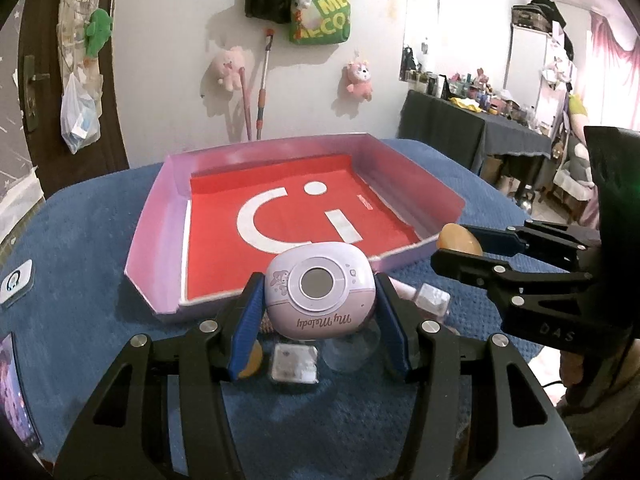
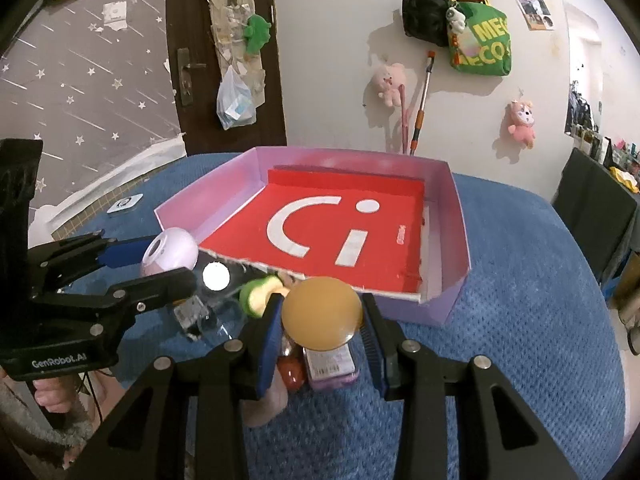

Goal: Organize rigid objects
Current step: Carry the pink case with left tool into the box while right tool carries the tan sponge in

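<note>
Both grippers hold something just short of the pink tray.

The left gripper [image 1: 320, 312] pinches a rounded lilac gadget [image 1: 320, 290] between its blue pads, the round window on its face turned toward the camera, lifted clear of the blue cloth [image 1: 100, 240]. To its right, the right gripper [image 2: 322, 322] is clamped on an amber, dome-shaped piece [image 2: 322, 314], also off the cloth. Under and between the two grippers lie small loose things: a clear square box [image 1: 295, 362], a little bottle with a barcode label [image 2: 330, 364], a green and yellow piece [image 2: 260, 290] and a clear round lid [image 1: 352, 350]. Just beyond them sits the pink tray [image 1: 158, 224], its floor a red sheet [image 2: 344, 216] with white letters, nothing lying inside. Plush toys and bags hang on the far wall.
</note>
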{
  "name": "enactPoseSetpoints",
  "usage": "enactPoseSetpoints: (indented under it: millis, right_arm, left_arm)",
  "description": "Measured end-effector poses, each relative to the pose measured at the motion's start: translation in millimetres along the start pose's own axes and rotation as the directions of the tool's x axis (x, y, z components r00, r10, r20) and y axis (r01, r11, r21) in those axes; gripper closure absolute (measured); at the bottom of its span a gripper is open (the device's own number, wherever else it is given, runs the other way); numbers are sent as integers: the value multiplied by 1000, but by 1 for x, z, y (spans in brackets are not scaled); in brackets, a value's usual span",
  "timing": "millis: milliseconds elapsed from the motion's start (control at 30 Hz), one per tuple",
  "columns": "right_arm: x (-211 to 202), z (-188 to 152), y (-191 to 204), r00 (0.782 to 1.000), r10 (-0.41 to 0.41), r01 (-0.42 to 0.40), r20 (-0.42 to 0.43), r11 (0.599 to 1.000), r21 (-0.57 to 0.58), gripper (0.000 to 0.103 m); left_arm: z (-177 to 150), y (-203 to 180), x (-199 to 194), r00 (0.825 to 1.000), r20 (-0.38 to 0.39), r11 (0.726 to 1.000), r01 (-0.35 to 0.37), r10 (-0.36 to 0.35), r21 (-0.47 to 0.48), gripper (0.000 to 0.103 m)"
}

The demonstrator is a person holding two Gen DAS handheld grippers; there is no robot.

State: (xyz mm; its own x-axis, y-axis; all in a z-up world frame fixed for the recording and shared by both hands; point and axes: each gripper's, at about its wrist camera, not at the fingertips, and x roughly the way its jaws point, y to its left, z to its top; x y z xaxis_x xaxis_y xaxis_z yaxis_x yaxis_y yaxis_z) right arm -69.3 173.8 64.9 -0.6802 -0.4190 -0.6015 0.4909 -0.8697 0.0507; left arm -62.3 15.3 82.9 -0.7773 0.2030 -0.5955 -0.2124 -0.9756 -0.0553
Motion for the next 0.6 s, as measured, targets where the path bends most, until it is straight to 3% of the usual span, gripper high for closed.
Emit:
enactPoseSetpoints:
  millis: [600]
  right_arm:
    - [24, 55, -10, 999, 41, -41, 14, 999, 12, 63]
  left_arm:
    - [48, 31, 23, 1000, 29, 1000, 10, -10, -7, 51]
